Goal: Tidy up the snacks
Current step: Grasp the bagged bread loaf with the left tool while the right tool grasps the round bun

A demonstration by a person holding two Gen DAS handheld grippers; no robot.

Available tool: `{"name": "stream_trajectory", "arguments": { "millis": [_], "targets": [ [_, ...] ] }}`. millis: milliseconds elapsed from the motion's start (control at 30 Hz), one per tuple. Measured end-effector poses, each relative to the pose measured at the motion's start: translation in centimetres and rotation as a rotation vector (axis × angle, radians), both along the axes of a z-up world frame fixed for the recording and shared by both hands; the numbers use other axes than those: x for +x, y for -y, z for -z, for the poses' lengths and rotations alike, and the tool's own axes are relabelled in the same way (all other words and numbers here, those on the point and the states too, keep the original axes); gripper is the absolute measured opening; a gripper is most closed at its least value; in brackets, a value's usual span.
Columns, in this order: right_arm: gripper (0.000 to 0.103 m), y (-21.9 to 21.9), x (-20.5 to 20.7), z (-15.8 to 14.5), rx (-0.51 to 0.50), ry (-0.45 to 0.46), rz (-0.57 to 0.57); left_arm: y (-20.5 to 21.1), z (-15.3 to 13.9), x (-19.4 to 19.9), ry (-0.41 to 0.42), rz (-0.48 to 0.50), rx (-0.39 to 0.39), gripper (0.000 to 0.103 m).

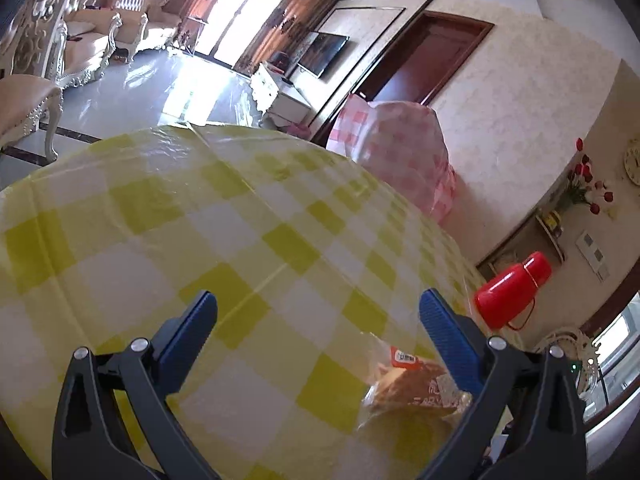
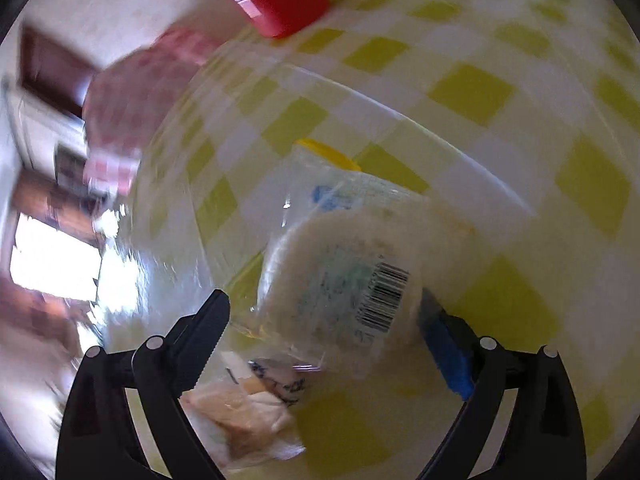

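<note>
Right gripper (image 2: pixel 324 320) wide, straddling bread packet (image 2: pixel 344 272)

The left gripper (image 1: pixel 318 312) hangs over a table (image 1: pixel 168 216) covered in a yellow-and-white checked cloth, its blue-padded jaws standing wide apart with only bare cloth between the tips. Close to the right finger (image 1: pixel 448 340) — low, near the table's right edge — lies a clear-wrapped bread snack (image 1: pixel 416 392) with an orange label, partly hidden behind that finger. Past the right edge stands a red flask (image 1: pixel 512 292), seen tilted. Beyond the table's far edge is a chair draped in pink-and-white checked cloth (image 1: pixel 400 152). Farther off — a wall-mounted television (image 1: pixel 324 54), a bright curtained window (image 1: pixel 240 12) and pale ornate sofas (image 1: pixel 100 36).
</note>
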State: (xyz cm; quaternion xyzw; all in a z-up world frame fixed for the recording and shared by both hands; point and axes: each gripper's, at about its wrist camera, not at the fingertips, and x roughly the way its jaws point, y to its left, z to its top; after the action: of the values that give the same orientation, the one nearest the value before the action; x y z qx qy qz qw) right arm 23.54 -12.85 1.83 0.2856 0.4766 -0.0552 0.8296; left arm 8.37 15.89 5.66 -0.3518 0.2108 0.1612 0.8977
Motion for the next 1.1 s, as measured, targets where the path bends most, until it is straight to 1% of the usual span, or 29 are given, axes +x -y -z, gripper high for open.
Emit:
{"name": "stream_trajectory", "arguments": {
  "millis": [33,67,100,133,167,233,300,333,400,433,467,500,533,567,633,733,767,800,833,867,900,933,967,1000,1100],
  "targets": [
    [0.072,0.2,-0.4,0.1,-0.014,0.010,-0.028,-0.1,0.1,0.1,-0.007,0.006,-0.001,0.101],
    [0.068,1.1,-1.5,0.2,0.002,0.031,-0.066,-0.1,0.3,0.3,-0.012,0.008,-0.001,0.101],
    [0.067,2.1,-2.9,0.1,0.018,0.042,-0.099,-0.1,0.3,0.4,-0.018,0.011,-0.004,0.101],
    [0.067,3.0,-4.7,-0.2,-0.011,0.062,-0.138,-0.1,0.4,0.5,-0.020,0.019,-0.006,0.101],
    [0.067,3.5,-6.2,-0.7,-0.068,0.086,-0.186,0.0,0.4,0.6,-0.026,0.030,-0.004,0.101],
    [0.067,4.3,-10.3,-1.5,-0.232,0.130,-0.313,0.3,0.2,0.8,-0.033,0.060,-0.001,0.101],
    [0.068,5.5,-13.5,-1.5,-0.321,0.131,-0.403,0.7,0.1,1.5,-0.047,0.128,-0.008,0.101],
    [0.068,6.0,-14.6,-1.3,-0.345,0.128,-0.427,1.1,-0.2,1.9,-0.056,0.183,-0.003,0.101],
    [0.069,7.1,-17.0,-0.4,-0.391,0.102,-0.483,1.9,-0.6,2.4,-0.061,0.231,0.031,0.101],
    [0.073,7.3,-17.6,0.0,-0.413,0.101,-0.494,2.5,-0.7,2.5,-0.066,0.262,0.055,0.101],
    [0.077,7.4,-18.0,0.1,-0.424,0.104,-0.493,2.8,-0.7,2.6,-0.070,0.273,0.073,0.101],
    [0.081,7.6,-18.1,0.4,-0.422,0.101,-0.483,3.2,-0.7,2.6,-0.074,0.270,0.097,0.101],
    [0.088,7.7,-18.0,0.6,-0.410,0.094,-0.477,3.5,-0.6,2.5,-0.078,0.265,0.119,0.101],
    [0.088,7.8,-17.7,0.9,-0.387,0.085,-0.466,3.7,-0.5,2.6,-0.083,0.266,0.134,0.101],
    [0.089,7.9,-17.6,0.9,-0.370,0.095,-0.443,4.0,-0.4,2.6,-0.091,0.263,0.152,0.101],
    [0.088,8.3,-17.6,1.1,-0.380,0.095,-0.406,4.6,-0.7,2.6,-0.086,0.278,0.192,0.101],
    [0.086,8.2,-17.9,1.0,-0.396,0.095,-0.401,4.8,-0.8,2.7,-0.084,0.287,0.207,0.101],
    [0.082,8.1,-18.0,0.9,-0.402,0.099,-0.398,5.1,-1.0,2.8,-0.080,0.313,0.227,0.101],
    [0.073,8.1,-18.3,0.8,-0.421,0.106,-0.387,5.5,-1.1,3.1,-0.080,0.353,0.245,0.101],
    [0.069,8.3,-18.3,0.8,-0.419,0.111,-0.385,5.8,-1.2,3.3,-0.083,0.381,0.261,0.101],
    [0.068,8.3,-18.5,0.7,-0.418,0.117,-0.385,6.4,-1.4,3.6,-0.090,0.419,0.288,0.101],
    [0.067,8.4,-18.6,0.7,-0.417,0.119,-0.389,7.2,-1.7,4.3,-0.097,0.482,0.342,0.101],
    [0.067,8.4,-18.6,0.7,-0.414,0.121,-0.393,7.9,-1.8,4.8,-0.099,0.524,0.381,0.101],
    [0.067,8.4,-18.6,0.7,-0.409,0.122,-0.399,8.8,-1.8,5.5,-0.106,0.572,0.434,0.101],
    [0.067,8.5,-18.6,0.7,-0.402,0.124,-0.400,11.8,-1.4,7.7,-0.165,0.745,0.599,0.101]
  ]
}}
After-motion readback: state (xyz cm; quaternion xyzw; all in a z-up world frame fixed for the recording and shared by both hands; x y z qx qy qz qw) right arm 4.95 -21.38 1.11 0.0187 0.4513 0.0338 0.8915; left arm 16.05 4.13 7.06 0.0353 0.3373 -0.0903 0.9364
